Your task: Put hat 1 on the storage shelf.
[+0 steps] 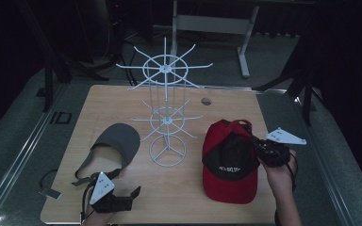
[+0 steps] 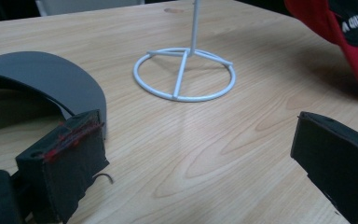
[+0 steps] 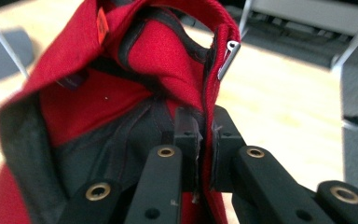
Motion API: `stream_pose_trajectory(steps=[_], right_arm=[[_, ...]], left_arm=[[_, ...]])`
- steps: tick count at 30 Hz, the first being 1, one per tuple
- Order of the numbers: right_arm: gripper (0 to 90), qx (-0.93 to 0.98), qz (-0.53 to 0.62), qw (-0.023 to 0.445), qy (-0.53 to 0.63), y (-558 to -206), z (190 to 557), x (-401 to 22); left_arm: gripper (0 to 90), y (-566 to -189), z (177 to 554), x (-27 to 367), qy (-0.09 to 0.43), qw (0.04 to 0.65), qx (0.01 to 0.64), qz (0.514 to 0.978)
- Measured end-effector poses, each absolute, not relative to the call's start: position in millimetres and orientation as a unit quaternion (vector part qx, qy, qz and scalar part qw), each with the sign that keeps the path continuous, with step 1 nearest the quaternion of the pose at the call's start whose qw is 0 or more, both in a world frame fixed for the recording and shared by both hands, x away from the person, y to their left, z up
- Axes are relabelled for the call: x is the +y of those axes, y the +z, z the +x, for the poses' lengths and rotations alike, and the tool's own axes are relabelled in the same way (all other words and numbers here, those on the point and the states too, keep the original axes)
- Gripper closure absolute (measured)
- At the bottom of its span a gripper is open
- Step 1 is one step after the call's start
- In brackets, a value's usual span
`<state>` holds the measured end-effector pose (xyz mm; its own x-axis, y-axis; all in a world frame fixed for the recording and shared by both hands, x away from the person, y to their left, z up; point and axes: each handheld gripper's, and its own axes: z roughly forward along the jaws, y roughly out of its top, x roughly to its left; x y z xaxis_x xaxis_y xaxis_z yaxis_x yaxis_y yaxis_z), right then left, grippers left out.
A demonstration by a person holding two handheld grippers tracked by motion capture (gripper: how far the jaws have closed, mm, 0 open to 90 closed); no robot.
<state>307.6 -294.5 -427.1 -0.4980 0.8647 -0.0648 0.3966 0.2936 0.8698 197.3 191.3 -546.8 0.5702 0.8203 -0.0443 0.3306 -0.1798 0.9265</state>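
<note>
A red cap (image 1: 230,162) with a black inside lies at the right of the table, its back lifted. My right gripper (image 1: 256,141) is shut on the cap's back rim; in the right gripper view the red fabric (image 3: 168,60) is pinched between the two pads (image 3: 187,128). A grey visor (image 1: 118,141) lies at the left. My left gripper (image 1: 131,194) rests low near the front edge, just in front of the visor, and stands open. In the left gripper view nothing sits between its pads (image 2: 70,154), and the visor (image 2: 37,79) is at the left.
A white wire hat stand (image 1: 167,113) with two tiers of spokes rises from the table's middle; its ring base (image 2: 185,74) lies ahead of my left gripper. The wooden table (image 1: 122,99) has a small round hole (image 1: 206,100) at the back. Dark floor and a white frame lie beyond.
</note>
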Motion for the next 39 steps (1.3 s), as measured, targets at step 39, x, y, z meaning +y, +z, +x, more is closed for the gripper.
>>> stream_pose_trajectory(steps=[39], right_arm=[[84.0, 0.72, 0.362, 0.312, 0.504, -341, 248, -294]], left_arm=[[5.4, -432, 208, 126, 0.217, 0.565, 0.274, 0.748]])
